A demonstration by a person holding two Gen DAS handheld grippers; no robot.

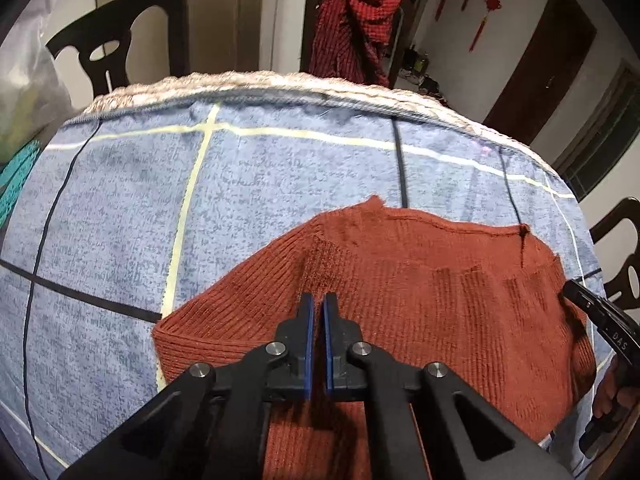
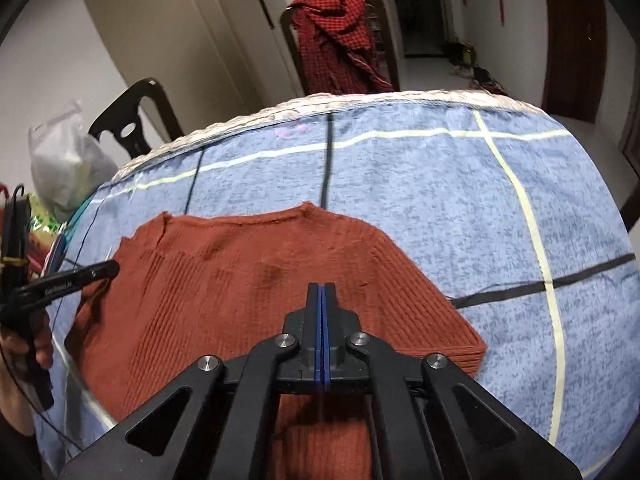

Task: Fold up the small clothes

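Left hand-held gripper (image 1: 318, 300): blue pads nearly together, a thin slit between them, nothing visibly pinched at the tips. Cannot tell whether cloth is caught lower down, where the sweater passes under the linkage. Right hand-held gripper (image 2: 322, 290): pads pressed flat against each other, closed, no cloth seen between the tips.

Sweater (image 1: 420, 300): rust-red rib knit, lying flat on the blue checked cloth (image 1: 240, 200) that covers the counter. It sits directly ahead of and under both hand-held grippers, running beneath their linkages toward the person. Neckline edge is the far edge, ahead of the tips. One sleeve or shoulder slopes down to the left of the left hand-held gripper, the other down to the right of the right one, ending in a squared cuff (image 2: 474, 350).

Orientation: collar points away from the person, hem toward them (hem hidden below frame). Long axis judged to run near to far, along the pointing direction of both tools; sleeve span runs crosswise.

Step in hand, as judged: garment laid out, first fold not yet made. To do well:
- open each tool before descending; closed pads will only push the knit
- take the sleeves at the cuff, not mid-sleeve, so ribbing does not stretch
- fold across the long axis symmetrically, both sides landing inside the body panel
- keep knit low to the cloth; loose rib sags and drags.

Risk: thick knit bunching under the pads.
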